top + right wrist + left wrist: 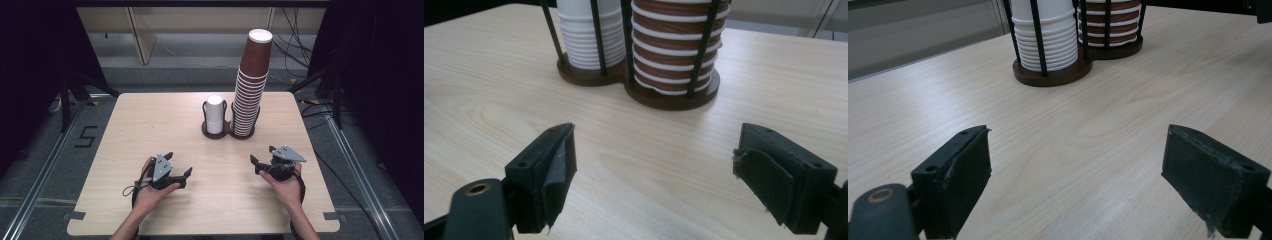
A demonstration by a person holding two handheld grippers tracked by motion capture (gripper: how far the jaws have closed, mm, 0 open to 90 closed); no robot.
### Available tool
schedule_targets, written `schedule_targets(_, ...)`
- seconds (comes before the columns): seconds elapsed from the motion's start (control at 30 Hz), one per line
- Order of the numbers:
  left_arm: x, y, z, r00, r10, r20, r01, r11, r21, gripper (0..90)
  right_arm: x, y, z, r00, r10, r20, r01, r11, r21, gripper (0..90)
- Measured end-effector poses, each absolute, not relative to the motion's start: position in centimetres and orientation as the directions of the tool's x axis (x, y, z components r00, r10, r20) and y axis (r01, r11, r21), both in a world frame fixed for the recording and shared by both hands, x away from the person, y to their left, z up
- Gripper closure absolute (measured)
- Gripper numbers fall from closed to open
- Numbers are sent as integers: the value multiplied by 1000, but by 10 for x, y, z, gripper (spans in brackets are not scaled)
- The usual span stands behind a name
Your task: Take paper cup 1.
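Observation:
A dark wooden two-slot cup holder [207, 133] stands near the far middle of the table. Its left slot holds a short stack of white cups [215, 114]; its right slot holds a tall leaning stack of brown cups [250, 90]. My left gripper [179, 166] rests low over the near left of the table, open, nothing between its jaws. My right gripper [263, 155] hovers near right, also open and empty. From the left gripper [1075, 165] the white cups [1048, 40] lie straight ahead. Ahead of the right gripper [654, 160] the brown cups [674, 50] stand beside the white cups [584, 45].
The light wooden table [150, 130] has bare board between the grippers and the holder. Grey floor, a floor rail [45, 165] at left and cables [315, 107] at the far right surround it. Dark curtains stand on both sides.

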State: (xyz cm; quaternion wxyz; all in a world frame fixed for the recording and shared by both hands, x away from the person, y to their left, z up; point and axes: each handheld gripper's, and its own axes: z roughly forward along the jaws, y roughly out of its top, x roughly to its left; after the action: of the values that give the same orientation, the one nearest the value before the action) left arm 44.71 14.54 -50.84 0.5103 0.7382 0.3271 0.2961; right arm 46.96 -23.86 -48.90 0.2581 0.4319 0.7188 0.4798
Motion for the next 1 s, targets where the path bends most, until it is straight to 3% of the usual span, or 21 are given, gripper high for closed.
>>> schedule_targets(0.53, 461, 133, -486, 611, 788, 75, 151, -208, 966, 142, 482, -198, -487, -542, 840, 26, 360, 204, 910, 198)
schedule_targets(1.0, 514, 113, -442, 613, 788, 59, 137, -180, 974, 185, 517, -148, -482, -560, 827, 36, 327, 182, 927, 253)
